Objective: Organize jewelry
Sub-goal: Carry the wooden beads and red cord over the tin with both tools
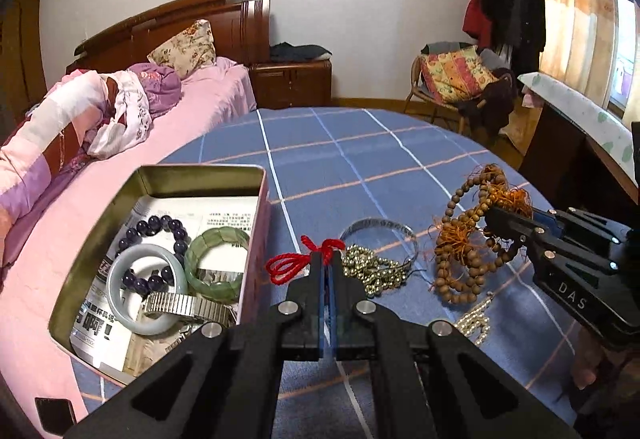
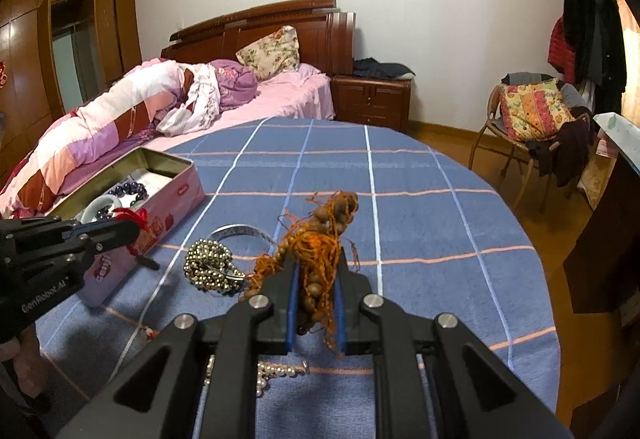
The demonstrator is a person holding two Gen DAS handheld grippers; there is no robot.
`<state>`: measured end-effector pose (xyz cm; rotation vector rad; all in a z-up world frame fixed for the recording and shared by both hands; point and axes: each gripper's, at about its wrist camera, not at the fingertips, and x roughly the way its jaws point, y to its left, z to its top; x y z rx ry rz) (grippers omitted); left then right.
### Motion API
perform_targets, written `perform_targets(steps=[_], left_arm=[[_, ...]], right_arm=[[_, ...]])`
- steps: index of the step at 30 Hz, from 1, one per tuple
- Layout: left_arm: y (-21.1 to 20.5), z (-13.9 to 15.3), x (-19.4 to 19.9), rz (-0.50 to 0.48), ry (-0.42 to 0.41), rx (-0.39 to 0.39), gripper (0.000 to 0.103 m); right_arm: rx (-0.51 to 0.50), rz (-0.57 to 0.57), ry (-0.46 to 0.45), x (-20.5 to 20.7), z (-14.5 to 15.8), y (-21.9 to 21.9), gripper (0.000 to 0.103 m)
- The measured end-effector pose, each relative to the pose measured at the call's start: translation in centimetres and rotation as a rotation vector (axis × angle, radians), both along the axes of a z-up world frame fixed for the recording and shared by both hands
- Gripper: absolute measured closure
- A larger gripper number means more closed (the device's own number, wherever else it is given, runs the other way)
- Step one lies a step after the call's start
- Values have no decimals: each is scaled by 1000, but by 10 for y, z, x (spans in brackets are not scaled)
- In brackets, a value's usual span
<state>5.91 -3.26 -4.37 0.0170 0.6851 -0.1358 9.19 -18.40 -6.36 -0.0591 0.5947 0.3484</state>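
The left gripper (image 1: 328, 259) is pressing its jaws fully together on a red knotted cord (image 1: 294, 265), whose loops are sticking out to the left of the fingertips, just beside the tin's near corner. The right gripper (image 2: 316, 271) is pinching a tangle of brown wooden prayer beads (image 2: 320, 239) with frayed orange tassel threads; in the left wrist view the rest of that strand (image 1: 464, 239) is lying in loops on the blue checked tablecloth (image 1: 360, 159).

Between the two grippers a heap of small metallic gold-silver beads (image 1: 370, 271) is lying against a thin silver bangle (image 1: 380, 233). A pearl strand (image 2: 276, 373) is resting on the cloth under the right gripper.

The open pink tin box (image 1: 256, 239) is sitting at the left of the table, lined with printed paper. Inside it, a pale jade bangle (image 1: 116, 275), a dark purple bead bracelet (image 1: 160, 225), a green segmented stone bracelet (image 1: 218, 237) and a silver stretch watch band (image 1: 188, 305) are overlapping one another.
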Motion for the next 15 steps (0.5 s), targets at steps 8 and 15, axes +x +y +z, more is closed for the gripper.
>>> perform_targets(steps=[8,15], left_arm=[[9,7,-1,8,-30,-19,103],[16,13,-4,18,-52,-30,103]], right_arm=[[11,5,-43,-5,4,2,86],[16,23,-65,-9,8,9,86]])
